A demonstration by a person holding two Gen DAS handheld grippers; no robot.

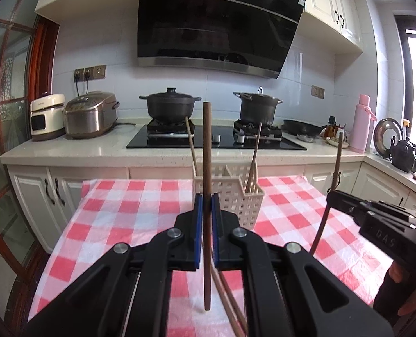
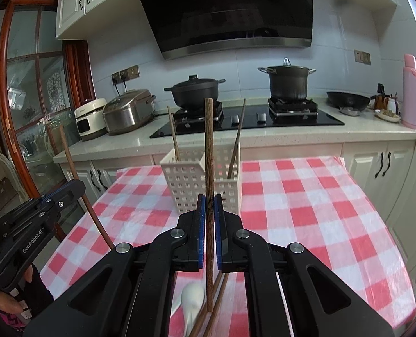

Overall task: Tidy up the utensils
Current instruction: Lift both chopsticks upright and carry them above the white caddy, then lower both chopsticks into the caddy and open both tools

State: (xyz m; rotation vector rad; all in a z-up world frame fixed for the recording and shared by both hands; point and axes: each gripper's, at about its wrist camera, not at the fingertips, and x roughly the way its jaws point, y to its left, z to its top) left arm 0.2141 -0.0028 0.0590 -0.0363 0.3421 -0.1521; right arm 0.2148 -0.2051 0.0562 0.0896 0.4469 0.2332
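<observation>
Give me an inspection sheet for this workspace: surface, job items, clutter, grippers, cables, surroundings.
Surface: checked tablecloth, red and white.
Job's things: white basket holds two chopsticks; more chopsticks lie below the grippers; white spoon on the cloth.
Clutter: nothing seen.
Grippers: left gripper and right gripper each shut on an upright chopstick.
Cables: two plugs in wall sockets.
Surroundings: stove with two pots, rice cooker, pink flask.

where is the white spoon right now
In the right wrist view, the white ceramic spoon lies on the checked tablecloth, beside loose wooden chopsticks.
</observation>
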